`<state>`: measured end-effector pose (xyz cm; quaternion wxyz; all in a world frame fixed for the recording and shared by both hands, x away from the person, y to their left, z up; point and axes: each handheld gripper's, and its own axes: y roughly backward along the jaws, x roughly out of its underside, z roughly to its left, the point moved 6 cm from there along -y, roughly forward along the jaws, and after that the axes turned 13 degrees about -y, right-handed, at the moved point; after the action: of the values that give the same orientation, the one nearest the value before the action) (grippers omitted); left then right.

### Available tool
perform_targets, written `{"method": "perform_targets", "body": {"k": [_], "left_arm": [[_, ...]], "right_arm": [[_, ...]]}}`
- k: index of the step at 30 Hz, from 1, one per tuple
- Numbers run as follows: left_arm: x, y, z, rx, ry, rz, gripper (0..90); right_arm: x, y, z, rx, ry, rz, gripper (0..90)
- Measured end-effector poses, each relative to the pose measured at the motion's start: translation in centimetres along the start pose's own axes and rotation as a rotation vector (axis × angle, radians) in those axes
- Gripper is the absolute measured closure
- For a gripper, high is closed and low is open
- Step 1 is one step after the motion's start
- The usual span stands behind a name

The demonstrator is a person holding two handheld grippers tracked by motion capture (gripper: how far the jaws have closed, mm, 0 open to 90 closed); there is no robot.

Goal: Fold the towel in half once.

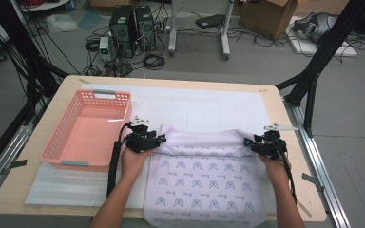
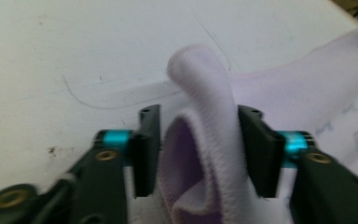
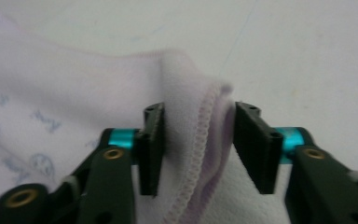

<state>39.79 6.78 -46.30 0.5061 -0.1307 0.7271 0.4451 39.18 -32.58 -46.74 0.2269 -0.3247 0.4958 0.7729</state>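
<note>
The pink basket (image 1: 88, 130) is standing just left of the left gripper (image 1: 159, 139), blocking that side. Beyond the folded cloth (image 1: 204, 175) the white mat (image 1: 195, 107) is lying open across the desk (image 1: 294, 156); right of the right gripper (image 1: 247, 142), bare edge is leaving passage.

A pale lilac soft fabric cloth (image 1: 204, 178), lower centre of the frame, carries rows of small blue-grey emblems. At centre left stands a salmon-pink perforated plastic basket (image 1: 62, 137). Under both lies a white padded mat (image 1: 204, 107) on a light wooden tabletop (image 1: 285, 118).
</note>
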Motion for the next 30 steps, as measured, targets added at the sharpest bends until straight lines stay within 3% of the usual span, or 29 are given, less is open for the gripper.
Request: {"method": "perform_targets", "body": {"k": [2,5,8,11,12,13,14,16,22,30], "left_arm": [[-0.2,0.7,0.0,0.000,-0.003,-0.023,50.3],[-0.1,1.1,-0.4,0.030,-0.016,-0.005,53.0],[0.4,0.9,-0.8,0.029,-0.038,0.053,60.7],[1.2,0.3,-1.0,0.016,-0.025,0.107,67.5],[1.5,0.2,-1.0,0.012,-0.022,0.095,72.4],[1.8,0.2,-1.1,0.004,-0.025,0.100,80.6],[2.0,0.2,-1.2,0.004,-0.034,0.112,82.9],[1.7,0.4,-1.6,-0.003,-0.063,0.094,84.3],[0.9,2.1,-2.2,0.004,-0.080,0.015,84.5],[2.7,4.6,-3.5,0.036,-0.083,-0.044,83.8]], "right_arm": [[-0.3,1.0,-0.1,-0.008,-0.010,-0.029,52.8],[-0.5,2.3,0.0,-0.024,-0.030,-0.051,53.8],[0.1,3.1,0.4,-0.045,-0.029,-0.029,56.9],[1.2,3.0,0.7,-0.053,-0.034,0.007,60.4],[1.6,2.8,0.7,-0.046,-0.031,0.027,63.5],[1.9,2.5,0.7,-0.043,-0.020,0.046,73.4],[2.2,2.5,0.7,-0.043,-0.003,0.052,82.4],[2.3,2.6,0.8,-0.041,0.010,0.038,83.9],[2.2,3.9,1.2,-0.050,0.036,0.002,84.6],[3.1,6.4,1.9,-0.082,0.066,-0.050,84.6]]}}
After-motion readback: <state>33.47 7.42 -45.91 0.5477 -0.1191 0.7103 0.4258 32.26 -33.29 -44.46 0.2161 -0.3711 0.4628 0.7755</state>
